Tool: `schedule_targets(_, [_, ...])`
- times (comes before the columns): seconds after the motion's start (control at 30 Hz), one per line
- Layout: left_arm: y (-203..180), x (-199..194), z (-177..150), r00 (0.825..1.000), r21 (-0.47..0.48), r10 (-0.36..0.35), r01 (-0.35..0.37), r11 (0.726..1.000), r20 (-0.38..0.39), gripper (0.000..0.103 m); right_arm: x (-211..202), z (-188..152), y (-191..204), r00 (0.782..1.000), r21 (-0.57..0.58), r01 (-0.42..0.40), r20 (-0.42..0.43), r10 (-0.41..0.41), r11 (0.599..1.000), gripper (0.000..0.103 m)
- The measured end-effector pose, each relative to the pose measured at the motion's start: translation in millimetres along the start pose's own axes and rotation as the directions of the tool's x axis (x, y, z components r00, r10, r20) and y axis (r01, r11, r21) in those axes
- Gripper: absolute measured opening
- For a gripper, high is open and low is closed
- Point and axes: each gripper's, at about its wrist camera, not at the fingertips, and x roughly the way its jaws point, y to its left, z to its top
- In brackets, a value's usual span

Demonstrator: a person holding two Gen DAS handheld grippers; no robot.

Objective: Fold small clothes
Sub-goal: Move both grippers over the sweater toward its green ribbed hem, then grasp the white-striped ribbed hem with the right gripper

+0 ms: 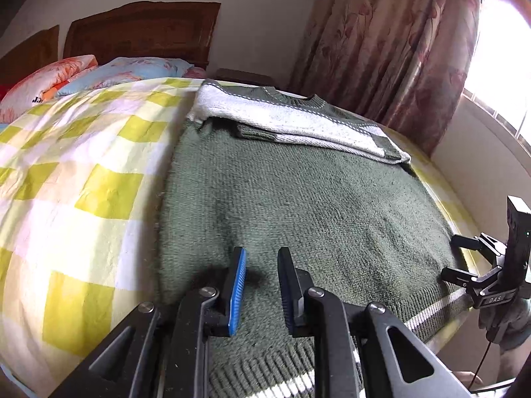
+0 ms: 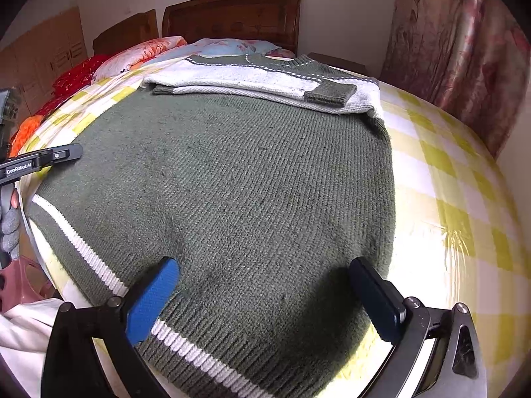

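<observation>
A green knitted sweater (image 1: 315,205) with white stripes lies flat on the bed, its white-and-green sleeves (image 1: 292,116) folded across the chest. It also shows in the right wrist view (image 2: 239,179), with the sleeves (image 2: 265,79) at the far end. My left gripper (image 1: 262,258) hovers over the sweater near the striped hem (image 1: 428,315), jaws a little apart and empty. My right gripper (image 2: 265,268) is wide open over the hem (image 2: 186,348), holding nothing. The right gripper also shows in the left wrist view (image 1: 464,258) at the sweater's right edge, and the left gripper shows in the right wrist view (image 2: 49,156) at the left edge.
The bed has a yellow-and-white checked sheet (image 1: 83,179). Pillows and bedding (image 1: 66,76) lie at the wooden headboard (image 1: 142,30). A floral curtain (image 1: 381,43) and a window are on the right. A pink stool (image 2: 20,282) and white cloth (image 2: 23,331) sit beside the bed.
</observation>
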Motion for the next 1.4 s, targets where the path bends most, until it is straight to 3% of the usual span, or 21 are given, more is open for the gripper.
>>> schedule_targets(0.1, [22, -28, -8, 0.998, -0.043, 0.039, -0.037, 0.998, 0.047, 0.020, -21, -10, -10, 0.999, 0.033, 0.012, 0.034, -0.014, 0.999, 0.103])
schedule_targets(0.23, [62, -54, -31, 0.997, -0.142, 0.060, -0.054, 0.988, 0.038, 0.021, -39, -42, -38, 1.000, 0.154, 0.015, 0.006, -0.016, 0.988, 0.103])
schedule_targets(0.37, [80, -63, -52, 1.000, -0.226, 0.000, 0.006, 0.974, 0.027, 0.021, -52, -66, -54, 1.000, 0.247, -0.014, 0.018, 0.010, 0.969, 0.103])
schedule_targets(0.53, [53, -56, -46, 0.992, -0.188, -0.121, 0.123, 0.974, 0.025, 0.024, -50, -59, -38, 0.996, 0.225, -0.086, -0.005, 0.089, 0.970, 0.103])
schedule_targets(0.6, [42, -48, -46, 0.994, -0.161, -0.106, 0.102, 0.982, -0.016, 0.025, -49, -58, -22, 0.994, 0.191, -0.097, -0.026, 0.103, 0.977, 0.103])
schedule_targets(0.67, [37, -49, -51, 0.996, -0.141, -0.086, 0.084, 0.986, -0.006, 0.025, -50, -59, -14, 0.993, 0.177, -0.099, -0.046, 0.109, 0.979, 0.103])
schedule_targets(0.8, [54, -52, -58, 0.995, -0.208, -0.095, 0.089, 0.974, -0.022, 0.027, -57, -68, -16, 0.990, 0.184, -0.102, -0.076, 0.117, 0.978, 0.103])
schedule_targets(0.93, [63, -56, -65, 0.988, -0.259, -0.157, 0.150, 0.954, -0.007, 0.029, -57, -71, -14, 0.990, 0.183, -0.099, -0.078, 0.115, 0.978, 0.103])
schedule_targets(1.03, [59, -53, -62, 0.985, -0.257, -0.172, 0.164, 0.952, -0.008, 0.038, -55, -70, -9, 0.989, 0.171, -0.109, -0.081, 0.124, 0.979, 0.103])
schedule_targets(1.17, [51, -45, -51, 0.978, -0.268, -0.207, 0.191, 0.944, -0.031, 0.065, -53, -69, -5, 0.988, 0.163, -0.115, -0.080, 0.129, 0.980, 0.103])
schedule_targets(1.3, [31, -35, -38, 0.980, -0.207, -0.178, 0.158, 0.966, -0.086, 0.087, -49, -68, -9, 0.988, 0.191, -0.133, -0.051, 0.145, 0.973, 0.103])
schedule_targets(1.4, [19, -25, -30, 0.985, -0.188, -0.141, 0.120, 0.975, -0.099, 0.095, -44, -65, -10, 0.990, 0.207, -0.131, -0.029, 0.140, 0.970, 0.103])
